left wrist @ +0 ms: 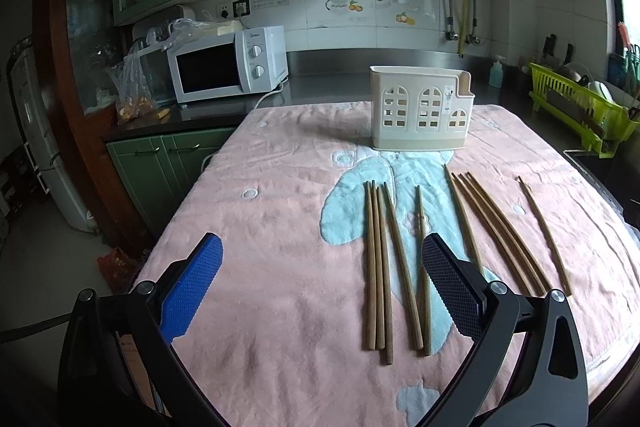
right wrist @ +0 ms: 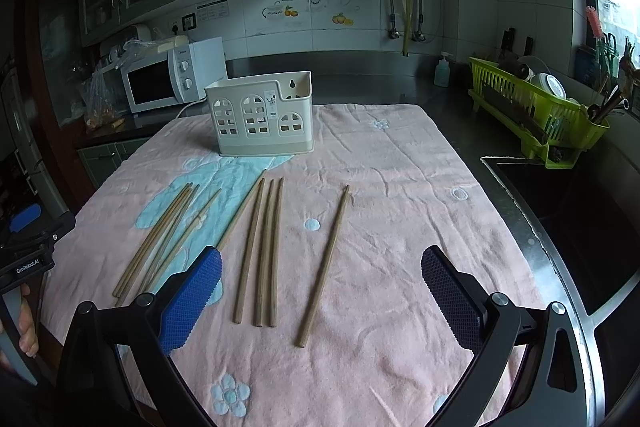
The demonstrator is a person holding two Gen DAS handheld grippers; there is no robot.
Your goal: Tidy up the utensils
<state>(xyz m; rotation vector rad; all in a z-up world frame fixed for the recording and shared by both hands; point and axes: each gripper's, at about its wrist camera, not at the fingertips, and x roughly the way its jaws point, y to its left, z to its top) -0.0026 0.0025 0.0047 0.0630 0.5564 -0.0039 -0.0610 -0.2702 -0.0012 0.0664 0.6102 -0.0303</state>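
Note:
Several wooden chopsticks point(left wrist: 378, 267) lie side by side on a pink towel point(left wrist: 280, 227), also in the right wrist view point(right wrist: 266, 251). One lone chopstick point(right wrist: 324, 267) lies to their right. A cream utensil holder point(left wrist: 420, 109) stands upright at the towel's far side, also in the right wrist view point(right wrist: 260, 115). My left gripper point(left wrist: 322, 247) is open and empty above the towel, left of the chopsticks. My right gripper point(right wrist: 322, 259) is open and empty, with the lone chopstick between its fingers' line of sight. The left gripper shows at the left edge of the right wrist view point(right wrist: 28, 227).
A white microwave point(left wrist: 228, 65) stands on the counter at the back left. A green dish rack point(right wrist: 536, 111) sits at the right beside a dark sink point(right wrist: 580, 227). A soap bottle point(right wrist: 442, 71) stands on the back counter.

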